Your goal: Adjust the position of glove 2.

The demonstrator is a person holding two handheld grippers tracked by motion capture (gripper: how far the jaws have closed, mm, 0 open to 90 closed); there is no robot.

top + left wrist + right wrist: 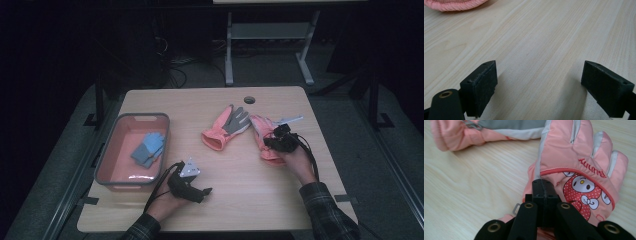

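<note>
Right gripper (545, 195): jaws pressed together on the cuff end of a pink glove (579, 162); whether fabric is actually pinched between them cannot be told. The glove lies flat on the table (240, 175), back up, with a rabbit print and the word "Bunny". In the high view this gripper (282, 140) sits over the glove (265, 137) toward the right edge.

Left gripper (539, 82): jaws spread wide, nothing between them, bare wood beneath. It rests near the front edge, apart from the work (192, 185).

A second pink glove (225, 127), grey palm up, lies just left of the first. A grey-rimmed bin (107, 162) at the left holds a blue glove pair (148, 149).

Judgement: likely sorting gloves into the bin; the step in hand is the grasp of the right-hand pink glove. The next move calls for a lift testing the grip, then a carry leftward over the second glove to the bin.
</note>
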